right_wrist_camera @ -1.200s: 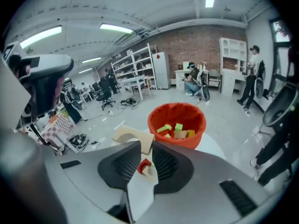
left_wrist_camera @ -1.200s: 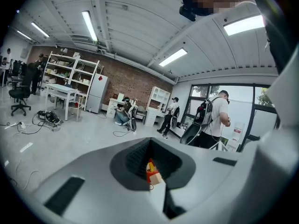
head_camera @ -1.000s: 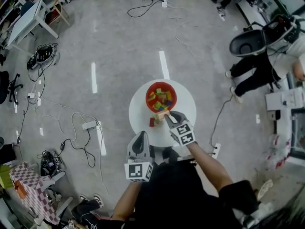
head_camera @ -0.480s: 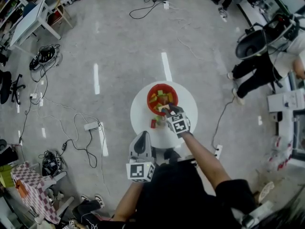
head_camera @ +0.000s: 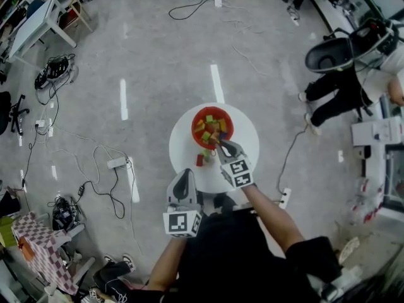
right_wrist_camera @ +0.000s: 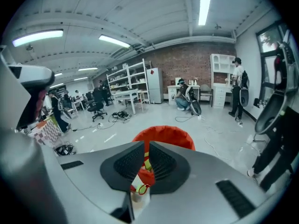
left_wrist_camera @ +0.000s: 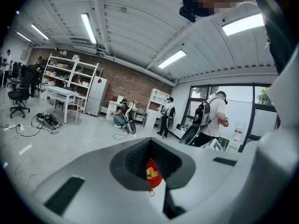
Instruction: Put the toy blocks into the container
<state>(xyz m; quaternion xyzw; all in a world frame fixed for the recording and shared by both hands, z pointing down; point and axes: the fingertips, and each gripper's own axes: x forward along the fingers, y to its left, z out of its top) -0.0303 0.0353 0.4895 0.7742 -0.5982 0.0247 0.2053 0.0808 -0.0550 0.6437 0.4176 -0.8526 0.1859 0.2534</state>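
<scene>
Table [head_camera: 247, 145] holds container [right_wrist_camera: 166, 134] just beyond empty, closing right gripper [head_camera: 222, 146].

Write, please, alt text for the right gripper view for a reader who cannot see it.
The right gripper, its dark-padded jaws closing with a narrow gap and nothing gripped, points at a red container just ahead. Behind lies a workshop with shelving, a brick wall and people.

Grey concrete floor [head_camera: 158, 55], brick wall [right_wrist_camera: 196, 64]
</scene>
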